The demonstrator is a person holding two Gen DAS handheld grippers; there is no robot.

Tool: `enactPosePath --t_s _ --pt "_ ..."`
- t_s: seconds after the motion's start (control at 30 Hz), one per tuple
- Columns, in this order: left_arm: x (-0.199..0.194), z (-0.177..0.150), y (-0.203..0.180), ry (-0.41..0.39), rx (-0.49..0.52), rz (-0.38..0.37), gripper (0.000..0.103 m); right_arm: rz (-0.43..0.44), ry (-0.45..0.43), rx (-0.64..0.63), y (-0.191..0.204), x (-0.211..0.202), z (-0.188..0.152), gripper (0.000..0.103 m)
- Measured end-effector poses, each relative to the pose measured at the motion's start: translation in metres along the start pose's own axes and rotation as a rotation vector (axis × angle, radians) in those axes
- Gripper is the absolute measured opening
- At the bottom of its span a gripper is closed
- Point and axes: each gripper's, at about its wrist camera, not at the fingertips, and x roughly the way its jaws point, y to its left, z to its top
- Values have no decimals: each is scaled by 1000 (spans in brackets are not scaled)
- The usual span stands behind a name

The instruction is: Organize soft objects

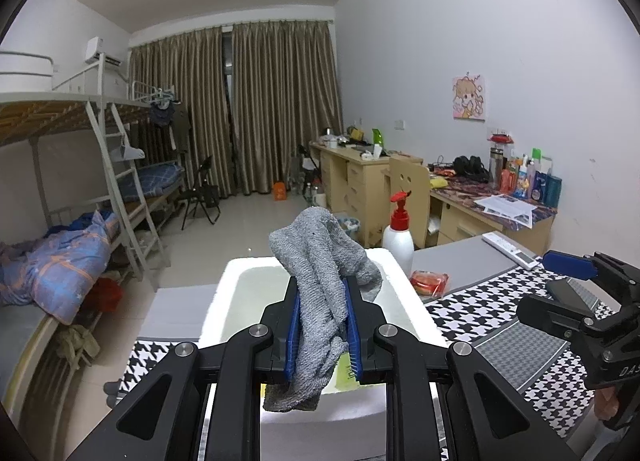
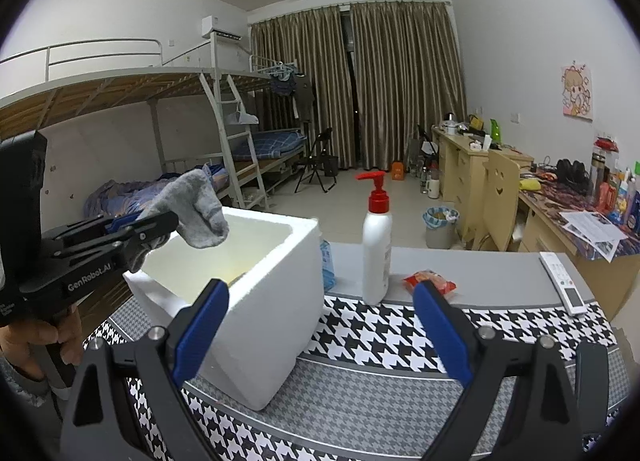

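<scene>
My left gripper (image 1: 322, 301) is shut on a grey sock (image 1: 320, 261) and holds it above the open white foam box (image 1: 404, 293). The right wrist view shows the same sock (image 2: 196, 205) drooping from the left gripper (image 2: 160, 223) over the near left part of the foam box (image 2: 276, 301). My right gripper (image 2: 320, 301) is open and empty, low over the houndstooth cloth, just right of the box. It also shows at the right edge of the left wrist view (image 1: 572, 269).
A white pump bottle with a red top (image 2: 377, 249), a red snack packet (image 2: 430, 281) and a white remote (image 2: 562, 281) lie on the grey table behind the houndstooth cloth (image 2: 380, 333). Bunk beds stand left, desks right.
</scene>
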Motion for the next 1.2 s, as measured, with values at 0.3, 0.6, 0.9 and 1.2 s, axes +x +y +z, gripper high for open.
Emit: enactPosePath --t_s 0.3,0.6,0.9,1.2 --pt "13 1 -2 22 0 -5 21 -6 -1 10 -7 -2 -4 96" --pt "24 -1 -2 49 2 6 63 -10 8 16 -12 2 -6 96" --pt "20 -1 2 24 -25 38 99 1 7 17 -9 2 -5 96" --pt "14 -1 2 12 -19 51 102 8 -1 11 -4 1 -3 96"
